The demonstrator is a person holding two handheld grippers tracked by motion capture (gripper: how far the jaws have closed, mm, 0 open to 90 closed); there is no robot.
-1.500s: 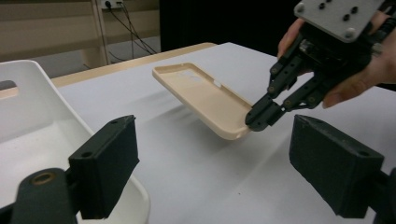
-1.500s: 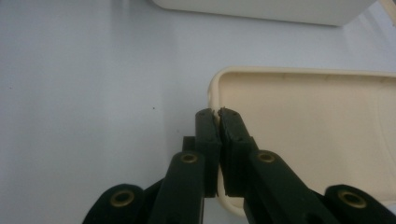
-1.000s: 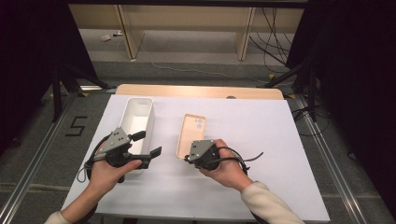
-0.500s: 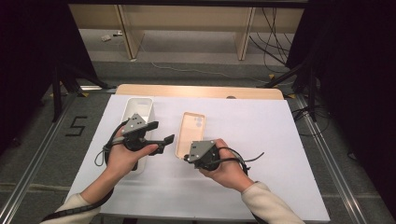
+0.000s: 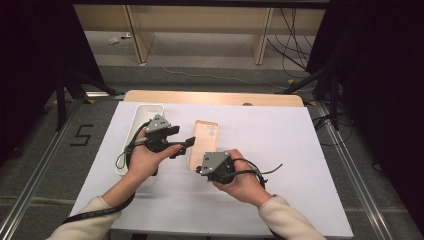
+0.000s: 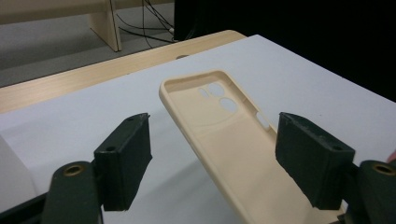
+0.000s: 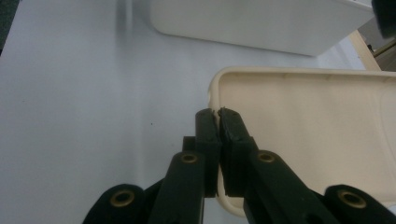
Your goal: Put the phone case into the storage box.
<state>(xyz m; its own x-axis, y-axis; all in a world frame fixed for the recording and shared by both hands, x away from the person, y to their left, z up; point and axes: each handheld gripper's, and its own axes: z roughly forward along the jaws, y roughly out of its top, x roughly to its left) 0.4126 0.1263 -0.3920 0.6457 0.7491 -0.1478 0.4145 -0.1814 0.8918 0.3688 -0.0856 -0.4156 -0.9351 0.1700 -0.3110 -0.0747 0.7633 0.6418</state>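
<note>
1. Beige, soft-looking phone case (image 5: 202, 144) lies open side up on the white worktop (image 5: 280, 165), pretty much in the middle, camera cutouts at the far end.
2. The right gripper (image 7: 218, 116) has its fingers pinched together on the near edge of the case, rim caught between the pads. In the high view that gripper (image 5: 199, 169) sits right at the case's near end.
3. The left gripper (image 5: 186, 145) hovers just left of the case, fingers (image 6: 125, 161) apart with the case between them but not touching. They've just been closing in a bit.
4. A white oblong tray (image 5: 142, 112) sits on the worktop's left side, near the left hand (image 5: 145, 157), apart from the case.
</note>
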